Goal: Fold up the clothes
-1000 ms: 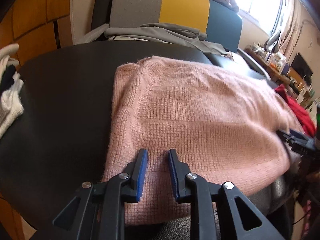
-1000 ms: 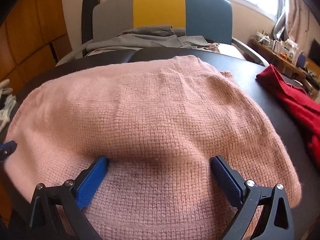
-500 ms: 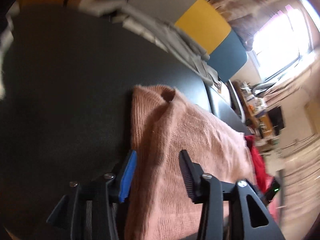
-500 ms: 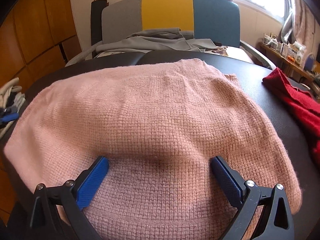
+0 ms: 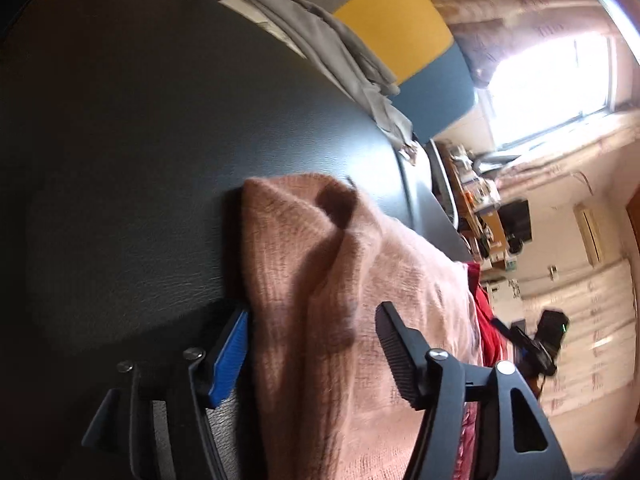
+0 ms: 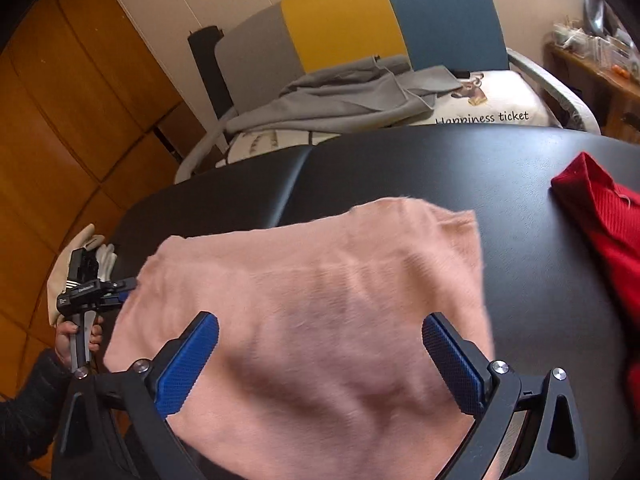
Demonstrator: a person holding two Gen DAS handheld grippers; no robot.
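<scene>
A pink knitted sweater [image 6: 320,280] lies folded on the black table [image 6: 400,168], blurred by motion. My right gripper [image 6: 320,344] is open wide over its near part, blue pads [image 6: 188,356] on either side, gripping nothing. My left gripper [image 5: 312,328] is rolled onto its side and open, and the sweater [image 5: 340,300] edge runs between its fingers [image 5: 232,344]. In the right wrist view the left gripper [image 6: 120,286], held by a hand [image 6: 76,336], touches the sweater's left edge.
A red garment [image 6: 592,208] lies on the table's right side, also visible behind the sweater as the red garment [image 5: 484,320]. Pale folded cloths [image 6: 80,248] sit at the left edge. A grey garment [image 6: 340,96] lies on the chair [image 6: 360,32] behind the table.
My left gripper rolled sideways, opened wider and now straddles the sweater's left edge. My right gripper pulled back and up, staying open. The sweater looks smaller and is moving.
</scene>
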